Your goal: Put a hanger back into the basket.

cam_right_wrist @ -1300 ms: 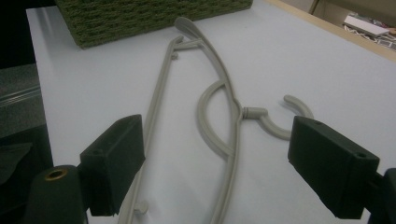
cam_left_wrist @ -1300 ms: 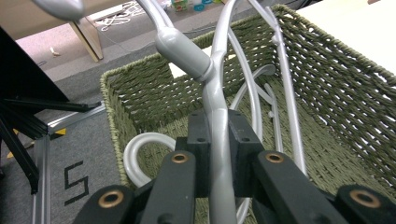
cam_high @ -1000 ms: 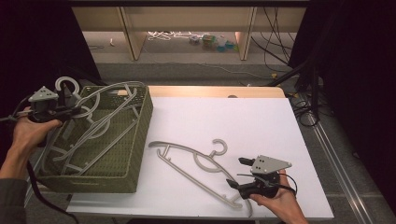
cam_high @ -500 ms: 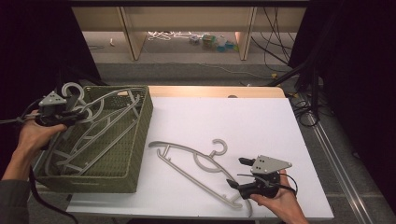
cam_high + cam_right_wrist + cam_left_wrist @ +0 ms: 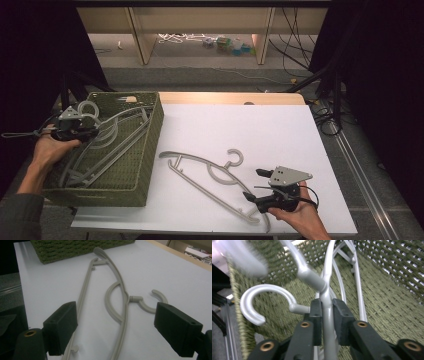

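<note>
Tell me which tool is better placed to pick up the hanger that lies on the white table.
The right tool: it is open beside that hanger. The left tool is shut on another hanger in the basket.

1 green woven basket (image 5: 150, 150), several grey hangers (image 5: 115, 140) inside, 1 hanger (image 5: 210, 175) on the table, 2 tools

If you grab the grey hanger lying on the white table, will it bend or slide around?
The hanger on the table looks like thin moulded plastic, so it is probably light and fairly stiff, flexing only a little. It lies flat on the smooth white table, so a push would likely make it slide or spin, not roll. The open right gripper should pinch one thin bar.
</note>
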A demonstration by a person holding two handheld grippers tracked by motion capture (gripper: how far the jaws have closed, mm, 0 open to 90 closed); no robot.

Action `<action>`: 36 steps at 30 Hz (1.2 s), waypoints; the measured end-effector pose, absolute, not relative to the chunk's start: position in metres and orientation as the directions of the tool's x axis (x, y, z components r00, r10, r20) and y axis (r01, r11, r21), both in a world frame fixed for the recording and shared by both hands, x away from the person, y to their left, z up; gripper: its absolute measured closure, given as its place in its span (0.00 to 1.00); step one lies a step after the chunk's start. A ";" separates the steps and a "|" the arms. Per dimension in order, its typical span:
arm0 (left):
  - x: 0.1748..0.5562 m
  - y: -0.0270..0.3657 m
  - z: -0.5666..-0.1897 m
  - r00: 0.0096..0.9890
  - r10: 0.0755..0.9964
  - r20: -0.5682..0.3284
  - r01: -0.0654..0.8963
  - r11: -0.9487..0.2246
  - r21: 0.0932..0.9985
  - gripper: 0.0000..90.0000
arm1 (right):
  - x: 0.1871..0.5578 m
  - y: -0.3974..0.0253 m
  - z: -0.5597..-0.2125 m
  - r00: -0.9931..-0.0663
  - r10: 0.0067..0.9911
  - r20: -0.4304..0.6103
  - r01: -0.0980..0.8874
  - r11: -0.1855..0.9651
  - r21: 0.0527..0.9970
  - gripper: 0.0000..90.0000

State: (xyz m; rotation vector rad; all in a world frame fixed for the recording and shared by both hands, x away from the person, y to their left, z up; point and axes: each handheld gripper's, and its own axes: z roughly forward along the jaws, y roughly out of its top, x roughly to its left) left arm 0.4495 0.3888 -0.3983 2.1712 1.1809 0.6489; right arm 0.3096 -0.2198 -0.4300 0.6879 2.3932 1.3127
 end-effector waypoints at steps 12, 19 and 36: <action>0.436 0.399 -0.373 0.298 0.953 0.061 0.599 -0.236 0.765 0.52 | 0.309 -0.221 -0.428 -0.829 0.556 -0.055 0.255 0.463 0.849 0.22; 0.400 0.395 -0.345 0.277 0.960 0.029 0.531 -0.178 0.828 0.41 | 0.309 -0.221 -0.428 -0.830 0.556 -0.053 0.249 0.454 0.856 0.22; 0.317 0.330 -0.308 0.378 0.926 -0.005 0.420 -0.167 0.892 0.30 | 0.309 -0.219 -0.429 -0.830 0.555 -0.059 0.247 0.459 0.854 0.21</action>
